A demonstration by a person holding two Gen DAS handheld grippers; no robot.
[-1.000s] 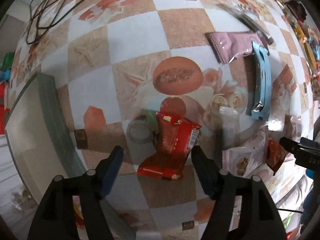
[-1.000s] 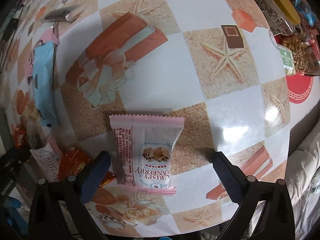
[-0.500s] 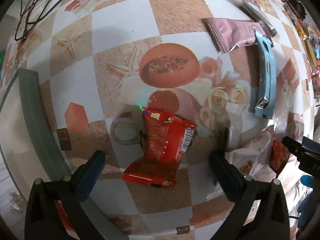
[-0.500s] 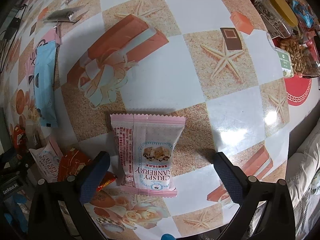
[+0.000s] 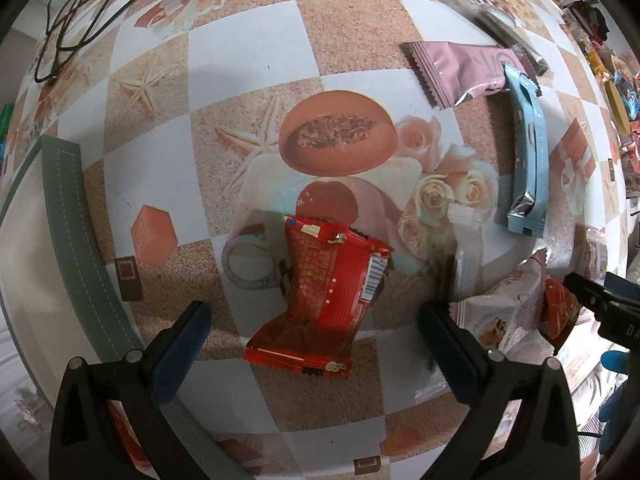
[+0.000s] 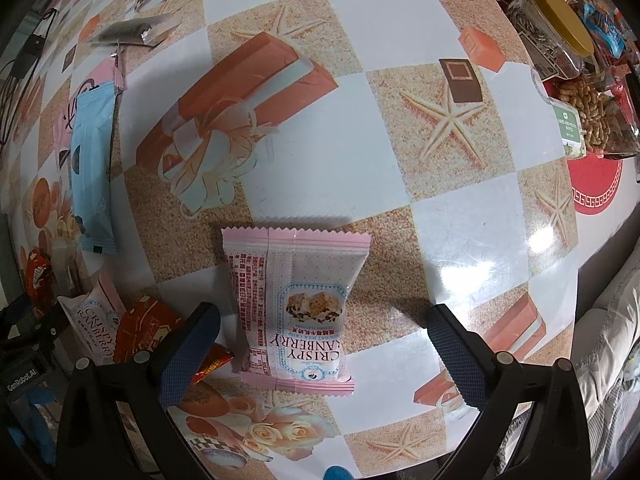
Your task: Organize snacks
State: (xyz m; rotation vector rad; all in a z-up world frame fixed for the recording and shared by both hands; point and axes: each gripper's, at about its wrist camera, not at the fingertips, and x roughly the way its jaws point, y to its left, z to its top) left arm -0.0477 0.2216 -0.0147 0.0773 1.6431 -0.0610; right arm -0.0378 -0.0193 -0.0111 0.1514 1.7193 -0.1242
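Note:
In the left wrist view my left gripper (image 5: 316,350) is open above a red snack packet (image 5: 320,300) that lies flat on the patterned tablecloth between its fingers. In the right wrist view my right gripper (image 6: 320,354) is open around a pink-and-white Crispy Cranberry packet (image 6: 294,304) lying on the table. A second Crispy Cranberry packet (image 6: 94,326) and a small red packet (image 6: 148,330) lie to its left. A light blue bar (image 5: 528,160) and a pink bar (image 5: 456,68) lie further off.
A grey-rimmed white tray (image 5: 70,248) sits at the left edge of the left wrist view. Black cables (image 5: 76,20) lie at the far left. Bags of nuts (image 6: 588,112) and other snacks crowd the far right. The table edge runs close below both grippers.
My left gripper has opened wide and drawn back a little from the red packet, which stays on the table. The right gripper has eased slightly closer over the pink packet.

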